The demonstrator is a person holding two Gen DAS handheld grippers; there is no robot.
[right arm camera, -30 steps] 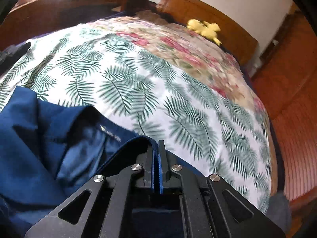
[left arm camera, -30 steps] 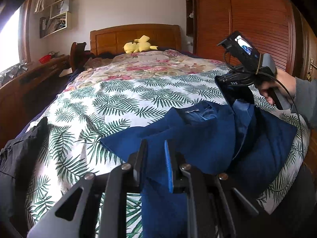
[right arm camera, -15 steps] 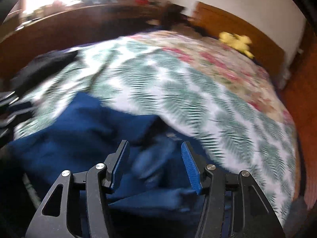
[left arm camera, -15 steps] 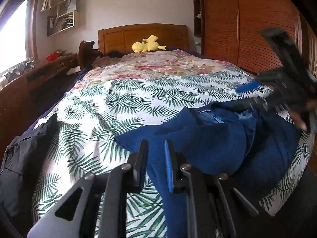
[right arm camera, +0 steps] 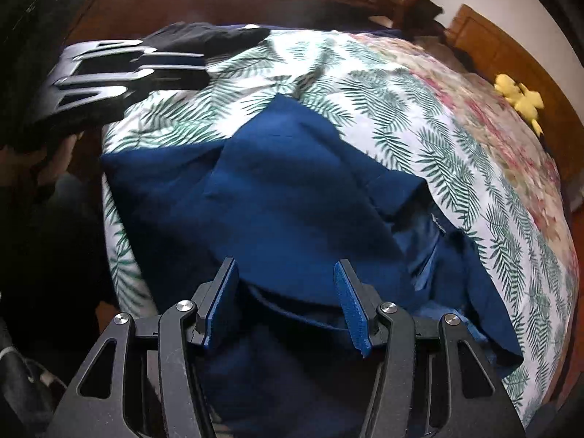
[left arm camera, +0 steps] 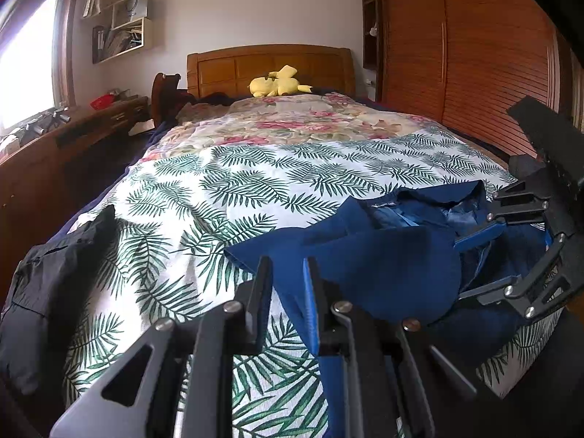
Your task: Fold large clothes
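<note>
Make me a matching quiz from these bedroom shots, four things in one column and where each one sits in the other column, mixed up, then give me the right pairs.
Things:
1. blue garment
2. black garment
3. yellow plush toy
4. right gripper

Places:
A. by the wooden headboard, far end of the bed
B. left edge of the leaf-print bedspread, beside the left gripper
C. open, over the near edge of the blue cloth
D. spread rumpled across the near end of the bed

Pairs: 1-D, 2-B, 3-A, 4-C

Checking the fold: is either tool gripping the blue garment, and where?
Nothing is held. The right tool gapes open above the blue garment; the left tool is slightly open and empty.
</note>
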